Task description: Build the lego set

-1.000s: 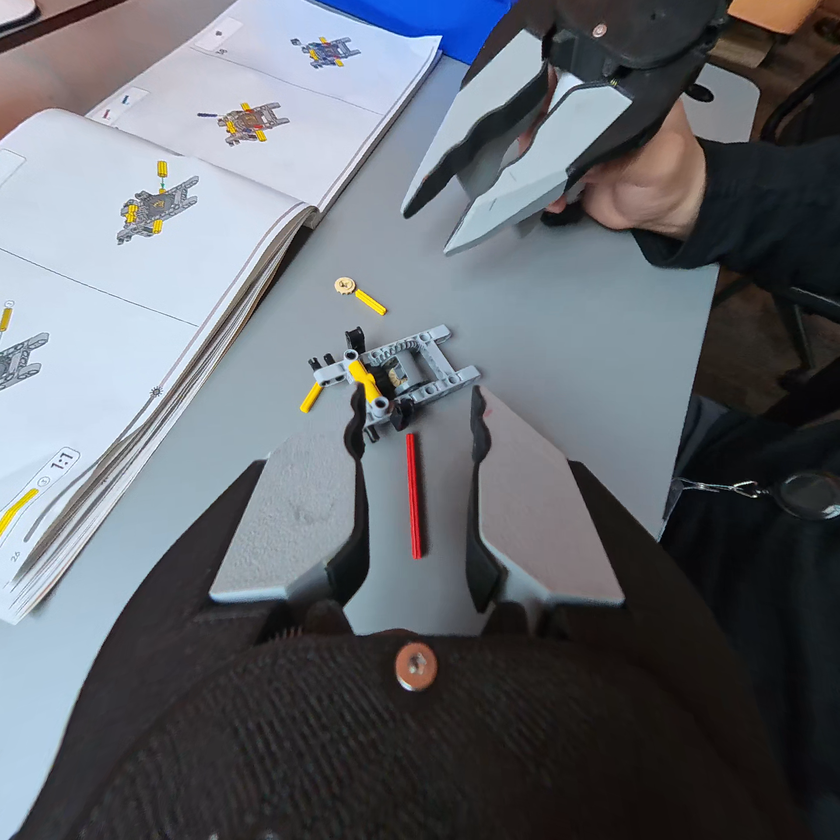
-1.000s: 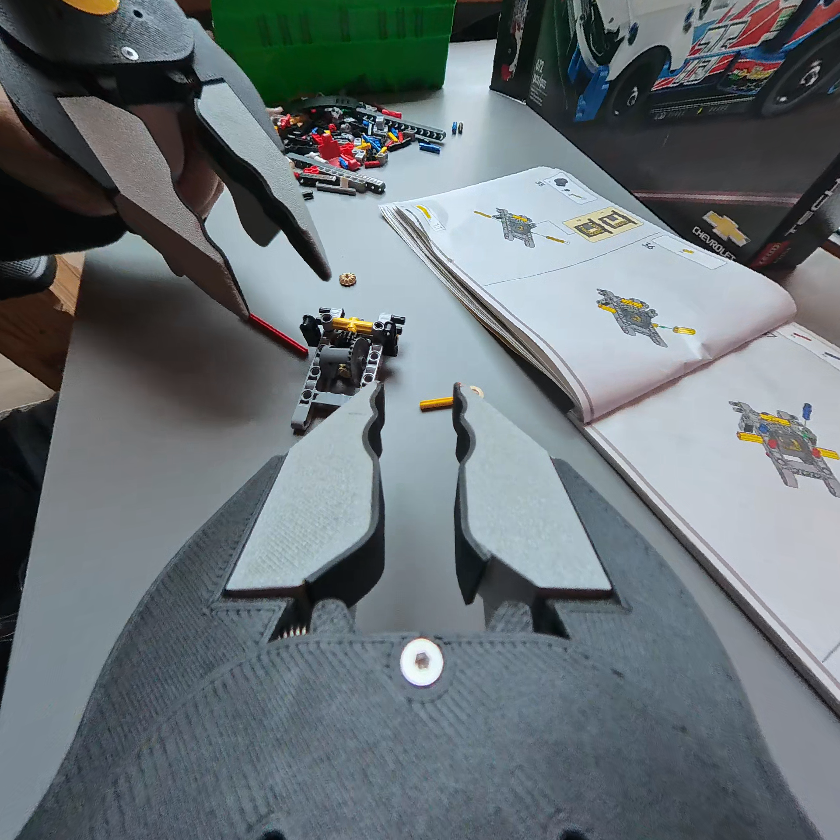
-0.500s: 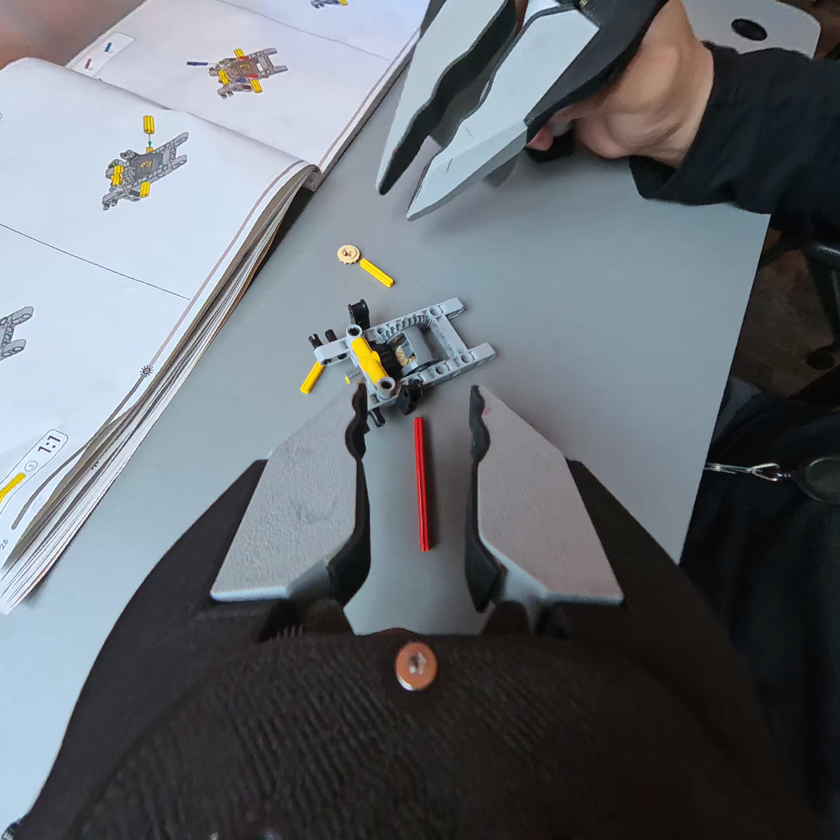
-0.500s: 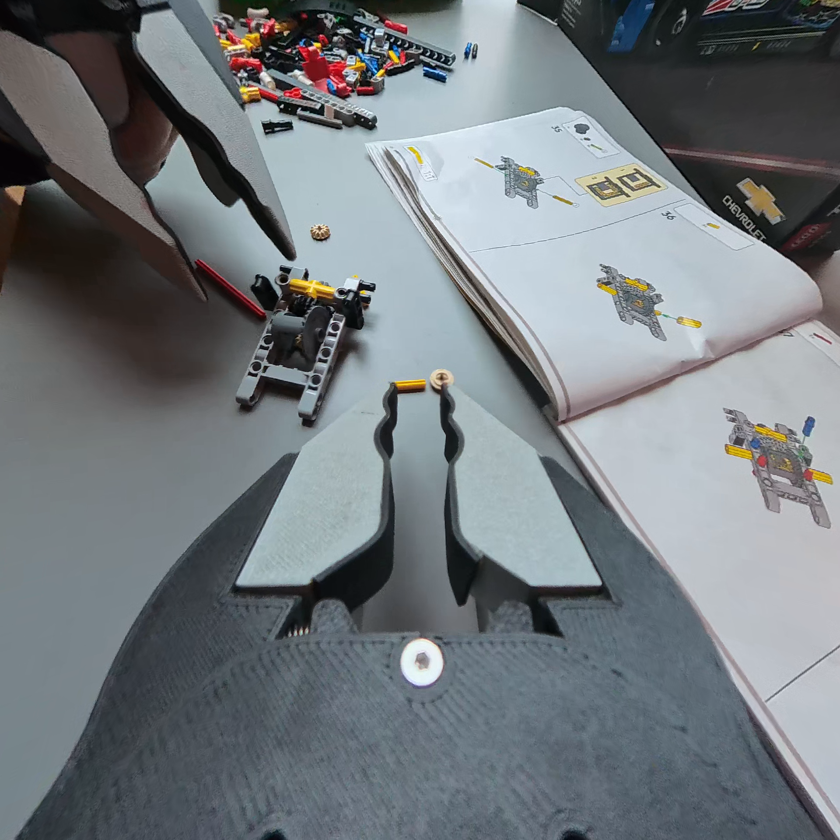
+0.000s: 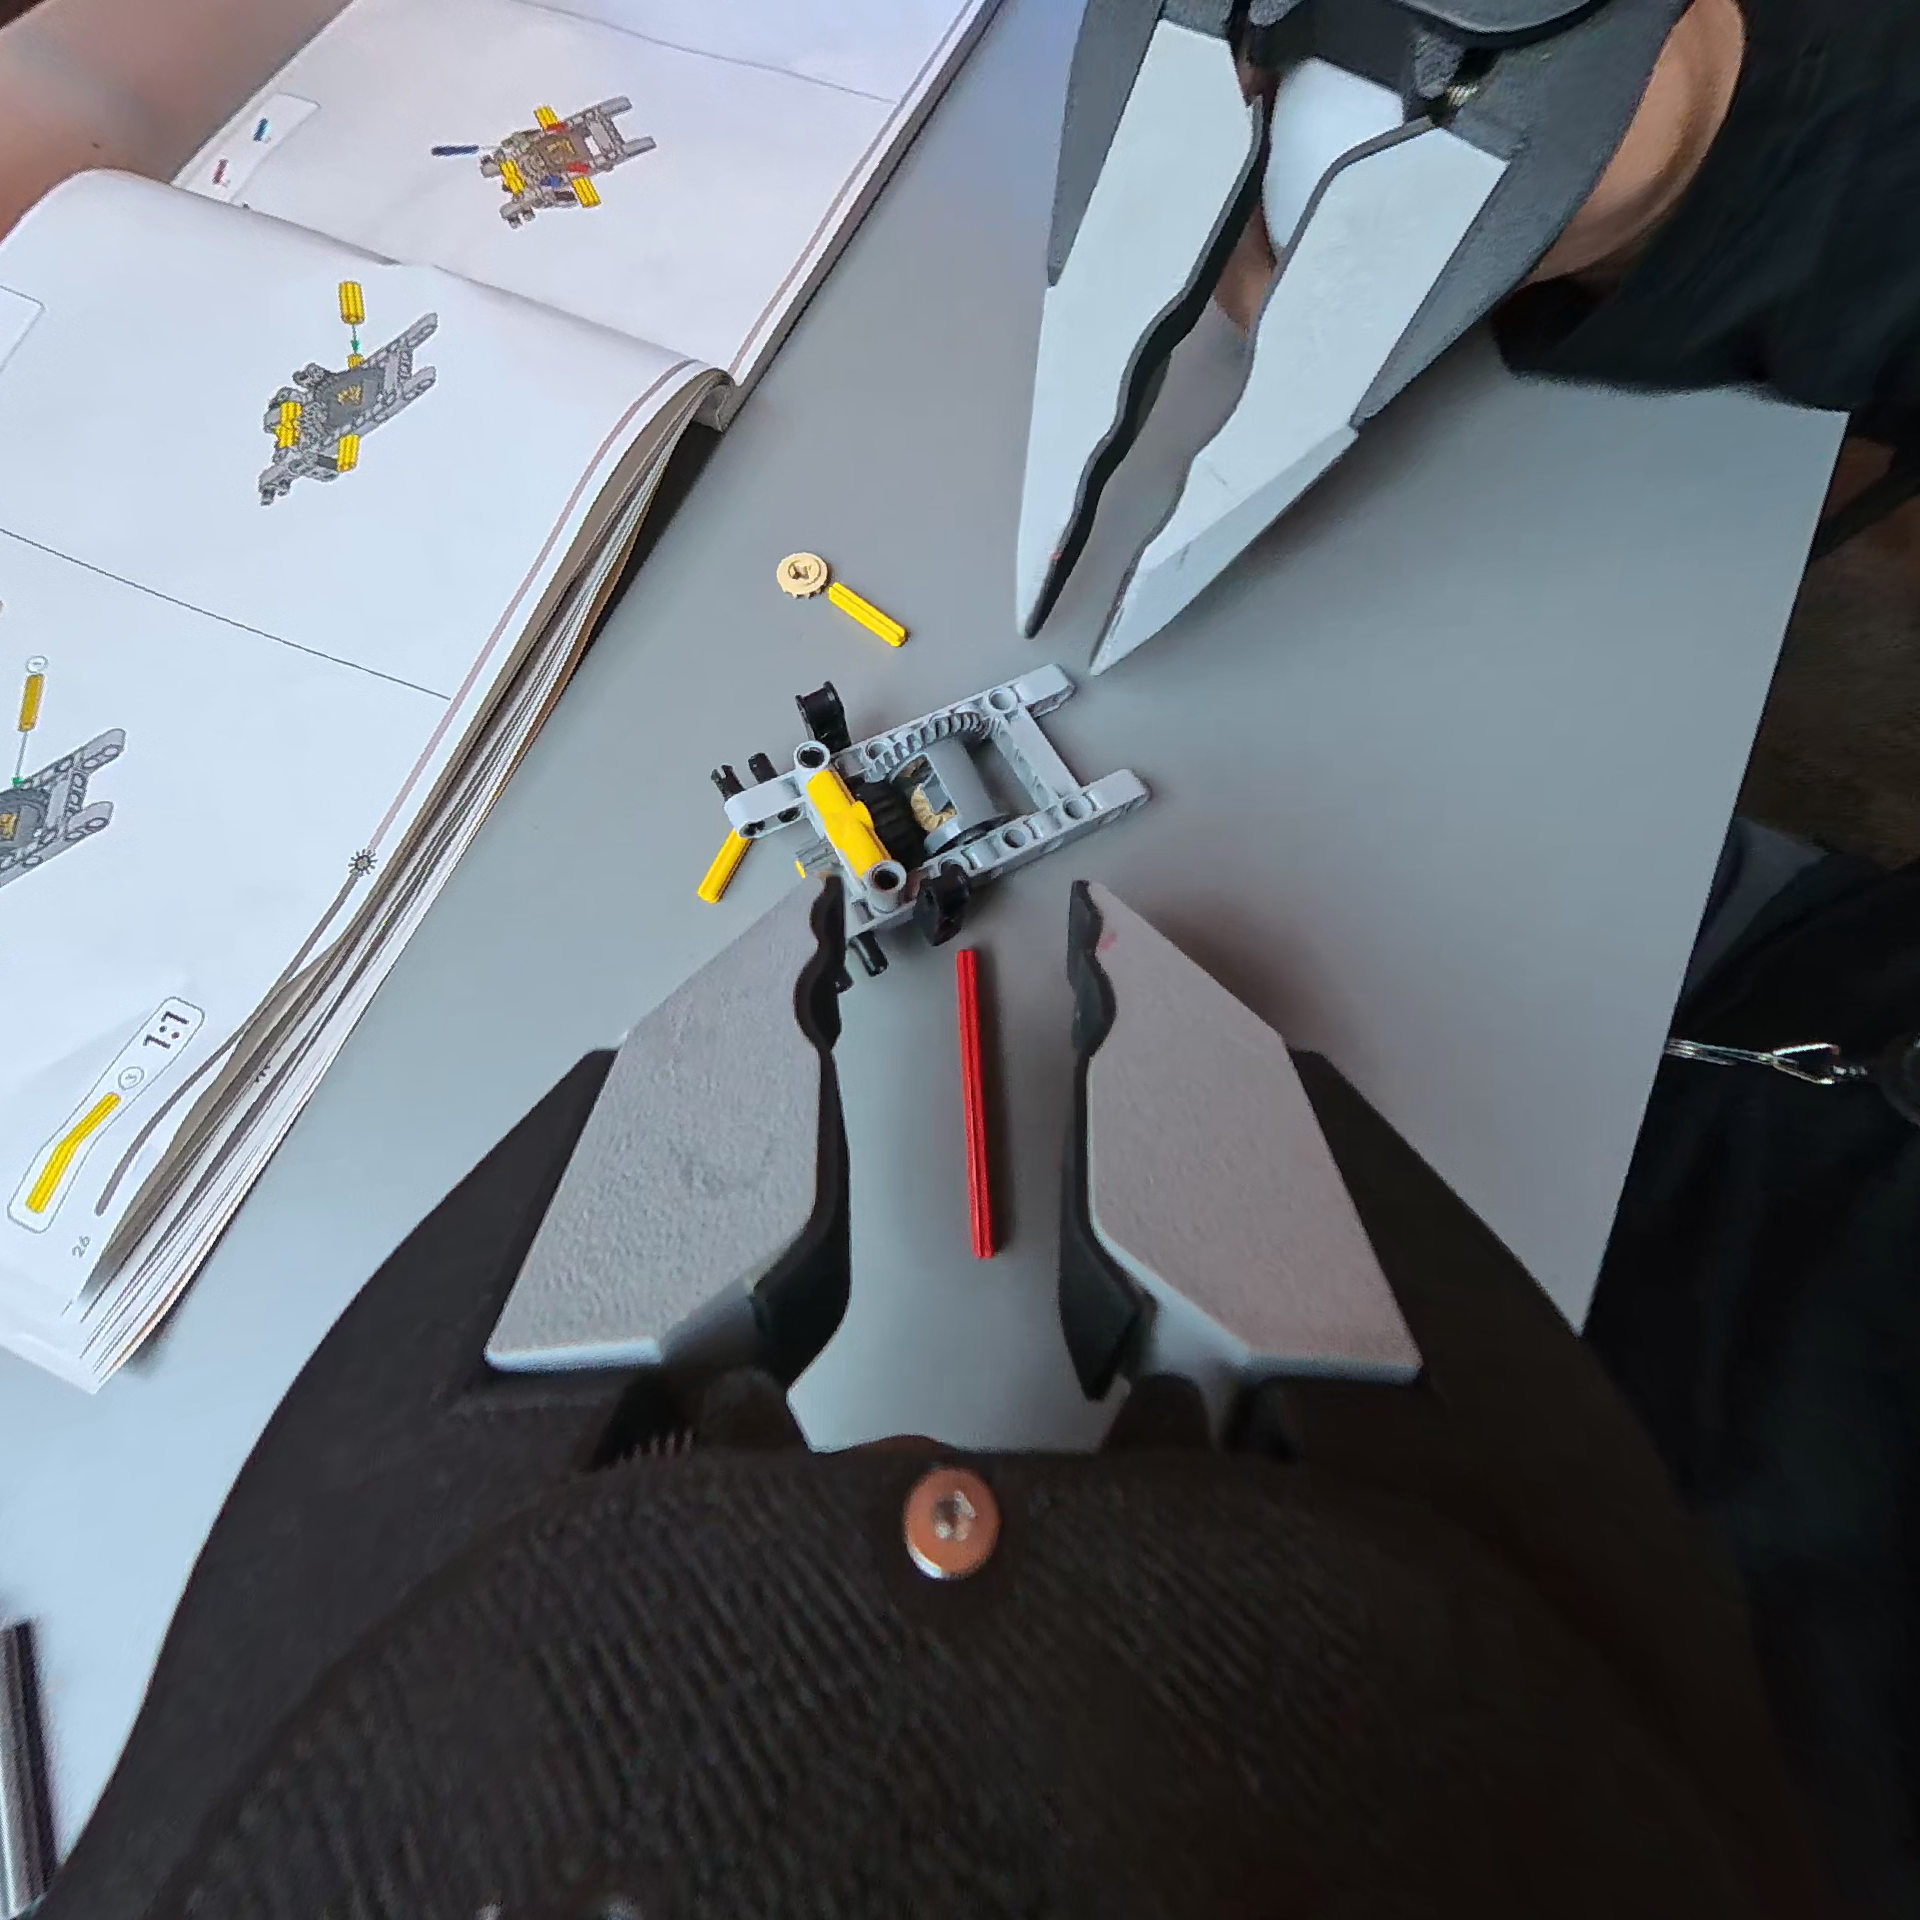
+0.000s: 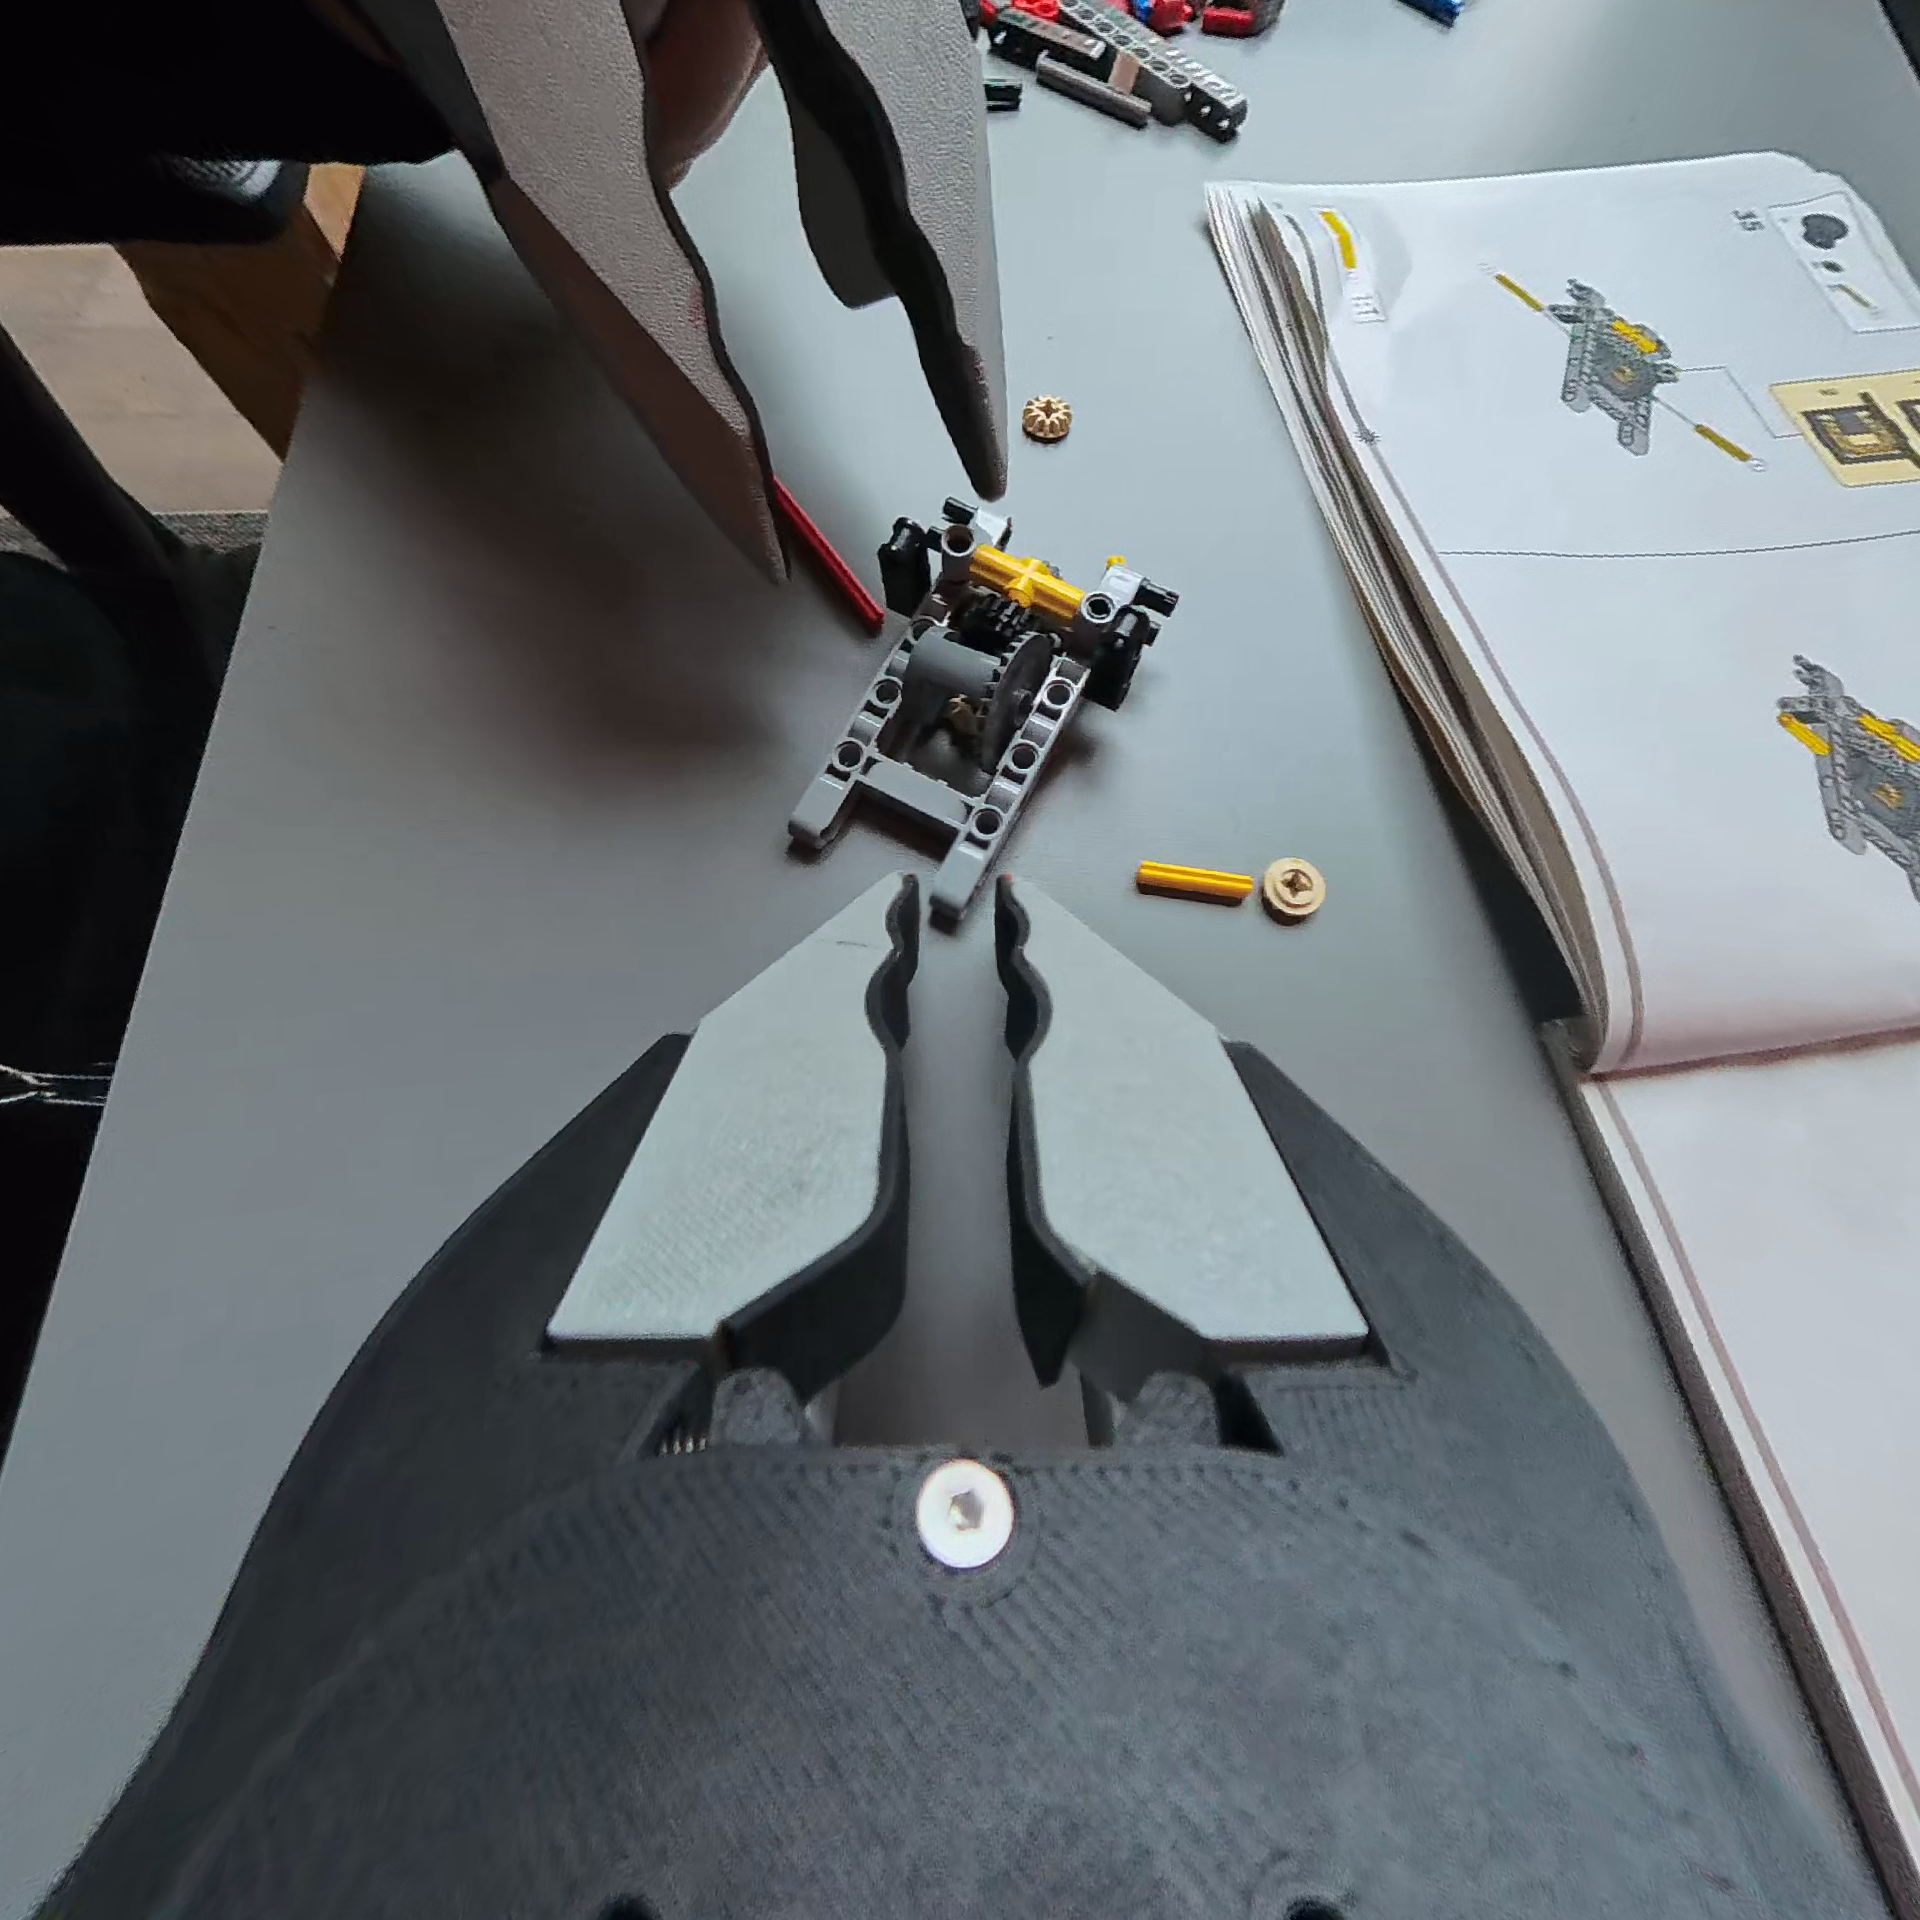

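The grey surface (image 5: 1403,831) carries an open instruction booklet (image 5: 312,520) along one long edge, while a heap of loose parts (image 6: 1132,73) lies toward the far end. Near the middle, closer to the edge opposite the booklet, sits the half-built grey frame (image 6: 956,727) with its yellow cross-piece and gears.

The left gripper (image 5: 951,904) hangs over the frame's yellow end with its fingers wide and nothing between them; a red axle (image 5: 975,1101) lies on the surface in that gap. The right gripper (image 6: 958,899) faces it, fingers narrow and empty, tips just at one leg of the frame.

A short yellow axle (image 6: 1193,881) and a tan gear (image 6: 1294,889) lie beside the frame, another tan gear (image 6: 1047,418) beyond it.

The step looks like steadying the frame before adding an axle. Next, the right fingers would need to close on that leg.
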### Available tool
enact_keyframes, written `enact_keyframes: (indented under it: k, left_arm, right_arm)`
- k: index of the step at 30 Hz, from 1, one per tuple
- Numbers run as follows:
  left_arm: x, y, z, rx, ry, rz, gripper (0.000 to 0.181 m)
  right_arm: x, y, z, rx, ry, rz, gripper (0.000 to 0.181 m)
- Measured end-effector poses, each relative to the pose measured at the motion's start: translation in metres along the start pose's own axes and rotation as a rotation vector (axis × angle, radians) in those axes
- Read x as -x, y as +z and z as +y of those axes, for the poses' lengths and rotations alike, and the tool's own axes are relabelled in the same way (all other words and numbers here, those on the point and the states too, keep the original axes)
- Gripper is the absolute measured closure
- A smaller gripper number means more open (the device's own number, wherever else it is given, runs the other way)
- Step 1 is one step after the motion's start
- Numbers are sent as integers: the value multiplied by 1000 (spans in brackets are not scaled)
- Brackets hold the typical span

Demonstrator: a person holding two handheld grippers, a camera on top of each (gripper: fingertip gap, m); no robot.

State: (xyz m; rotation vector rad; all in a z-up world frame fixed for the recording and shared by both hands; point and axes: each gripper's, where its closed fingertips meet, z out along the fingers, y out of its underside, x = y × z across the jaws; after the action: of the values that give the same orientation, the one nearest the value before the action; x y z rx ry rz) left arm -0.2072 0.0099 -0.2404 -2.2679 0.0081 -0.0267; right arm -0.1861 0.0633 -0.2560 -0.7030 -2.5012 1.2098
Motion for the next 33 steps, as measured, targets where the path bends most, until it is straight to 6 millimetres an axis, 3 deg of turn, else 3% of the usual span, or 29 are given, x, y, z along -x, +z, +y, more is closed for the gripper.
enact_keyframes:
  k: [17,33]
  left_arm:
    - [12,3,8,9,-30,-8,141]
    - [12,-10,-3,-5,4,-11,142]
  right_arm:
    - [14,7,5,57,-65,-23,171]
    - [36,17,-2,62,-157,-61,171]
